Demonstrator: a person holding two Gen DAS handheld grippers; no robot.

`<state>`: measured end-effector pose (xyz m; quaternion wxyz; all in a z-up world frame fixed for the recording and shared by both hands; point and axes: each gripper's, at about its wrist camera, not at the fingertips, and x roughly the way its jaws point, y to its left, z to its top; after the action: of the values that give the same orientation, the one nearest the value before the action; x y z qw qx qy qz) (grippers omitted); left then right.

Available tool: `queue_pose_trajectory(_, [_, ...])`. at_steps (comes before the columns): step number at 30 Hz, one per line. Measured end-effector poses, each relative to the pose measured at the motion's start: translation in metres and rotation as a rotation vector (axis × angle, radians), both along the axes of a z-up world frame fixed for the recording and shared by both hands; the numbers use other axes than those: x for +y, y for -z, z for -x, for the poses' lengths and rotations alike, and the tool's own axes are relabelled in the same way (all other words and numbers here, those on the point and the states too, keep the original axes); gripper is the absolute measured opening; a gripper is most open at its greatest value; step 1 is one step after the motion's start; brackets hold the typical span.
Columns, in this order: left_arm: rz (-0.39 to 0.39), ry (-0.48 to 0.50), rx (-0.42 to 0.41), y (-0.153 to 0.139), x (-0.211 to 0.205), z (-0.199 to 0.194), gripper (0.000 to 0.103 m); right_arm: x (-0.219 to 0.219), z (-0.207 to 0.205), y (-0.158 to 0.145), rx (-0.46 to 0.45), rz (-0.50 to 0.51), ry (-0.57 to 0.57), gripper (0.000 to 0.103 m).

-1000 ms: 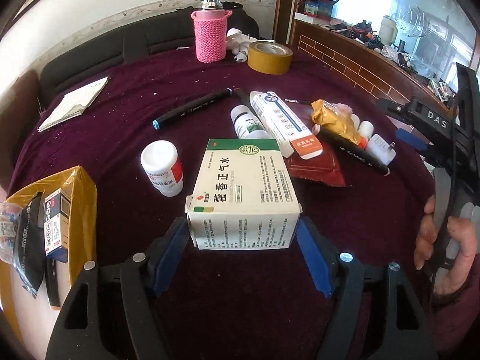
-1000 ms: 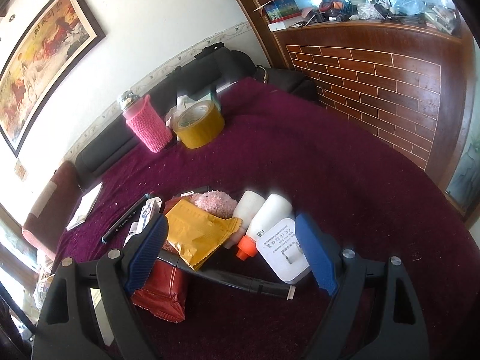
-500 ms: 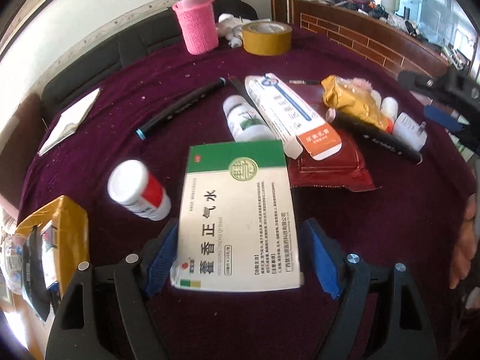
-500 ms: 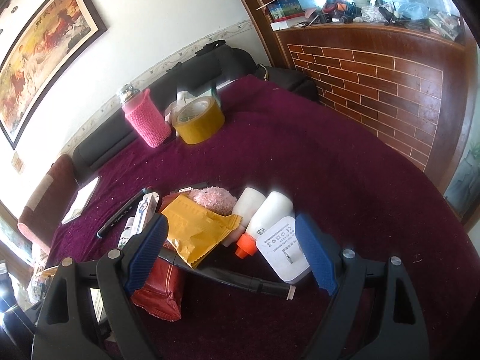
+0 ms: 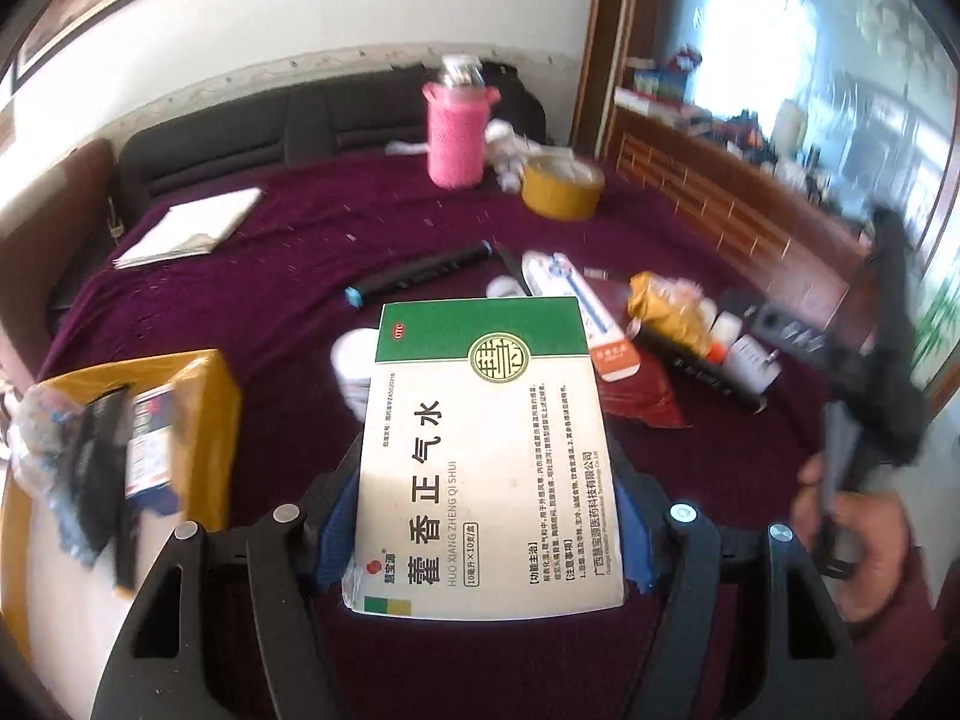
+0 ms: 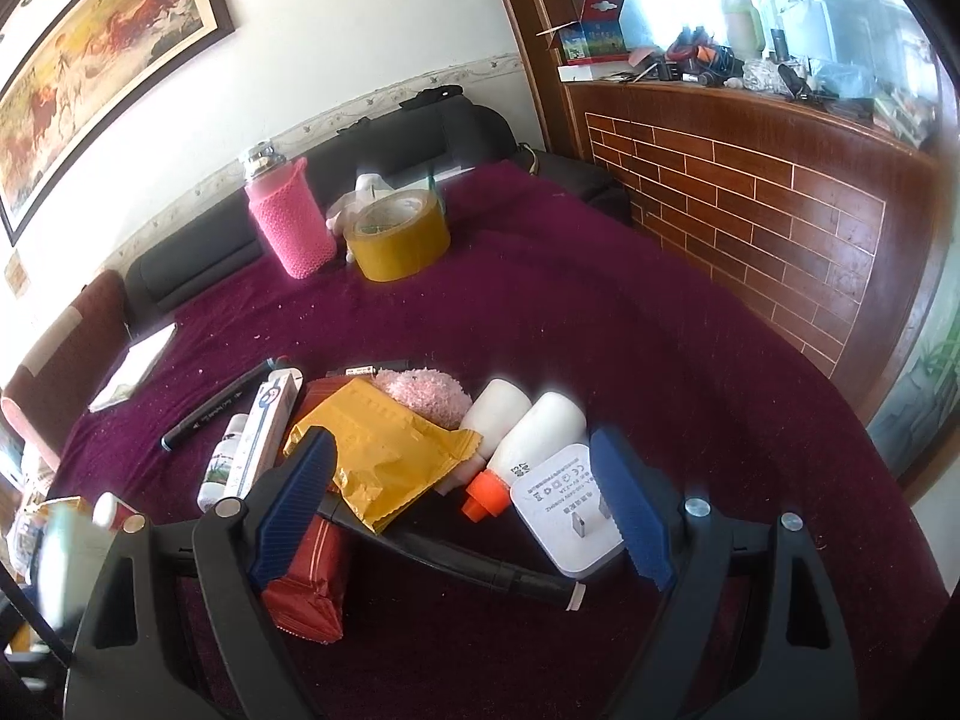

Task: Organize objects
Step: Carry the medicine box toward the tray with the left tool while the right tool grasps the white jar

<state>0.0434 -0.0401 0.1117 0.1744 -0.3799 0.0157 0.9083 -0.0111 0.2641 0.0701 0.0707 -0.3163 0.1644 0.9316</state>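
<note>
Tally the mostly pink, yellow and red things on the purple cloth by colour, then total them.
Pink: 2, the sleeved flask and the fluffy pad.
Yellow: 3, the tape roll, the yellow packet and the cardboard box.
Red: 1, the red packet.
Total: 6.

The left hand-held gripper [image 5: 486,516], black-framed with blue pads, has its jaws closed against the two sides of a white-and-green medicine box [image 5: 480,450]. The right hand-held gripper [image 6: 462,510] hangs with its jaws spread wide, gripping nothing; the person's right hand [image 5: 864,540] grasps its handle.
</note>
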Motion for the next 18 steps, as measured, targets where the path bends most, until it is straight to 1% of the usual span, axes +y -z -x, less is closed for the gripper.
queue_pose_trajectory(3, [-0.044, -0.057, 0.049, -0.023, -0.04, -0.03, 0.064, -0.002, 0.0, 0.003, -0.013, -0.015, 0.006, 0.086])
queue_pose_trajectory(7, [-0.028, -0.146, 0.095, -0.036, -0.09, -0.058, 0.065, -0.004, -0.005, -0.002, 0.004, 0.035, -0.023, 0.086])
queue_pose_trajectory(8, [-0.026, -0.163, 0.097, -0.037, -0.102, -0.062, 0.065, -0.008, -0.007, -0.006, 0.004, 0.066, -0.053, 0.086])
queue_pose_trajectory(9, [-0.027, -0.178, 0.098, -0.036, -0.114, -0.067, 0.065, -0.016, -0.009, -0.013, 0.008, 0.099, -0.114, 0.086])
queue_pose_trajectory(11, [-0.038, -0.206, 0.094, -0.032, -0.136, -0.072, 0.065, -0.043, -0.011, -0.028, 0.008, 0.108, -0.235, 0.087])
queue_pose_trajectory(13, [-0.061, -0.23, 0.092, -0.025, -0.152, -0.077, 0.065, -0.085, -0.002, -0.039, -0.039, 0.089, -0.399, 0.087])
queue_pose_trajectory(14, [-0.072, -0.239, 0.091, -0.022, -0.159, -0.078, 0.065, -0.106, 0.004, -0.038, -0.075, 0.079, -0.472, 0.087])
queue_pose_trajectory(15, [-0.084, -0.247, 0.089, -0.018, -0.165, -0.078, 0.065, -0.131, 0.012, -0.035, -0.119, 0.06, -0.541, 0.087])
queue_pose_trajectory(16, [-0.099, -0.257, 0.086, -0.014, -0.172, -0.08, 0.065, -0.153, 0.018, -0.029, -0.149, 0.029, -0.583, 0.087])
queue_pose_trajectory(17, [-0.108, -0.267, 0.083, -0.011, -0.178, -0.081, 0.065, -0.17, 0.022, -0.023, -0.165, -0.007, -0.605, 0.087])
queue_pose_trajectory(18, [-0.112, -0.276, 0.081, -0.009, -0.184, -0.083, 0.065, -0.192, 0.03, -0.015, -0.184, -0.07, -0.62, 0.087])
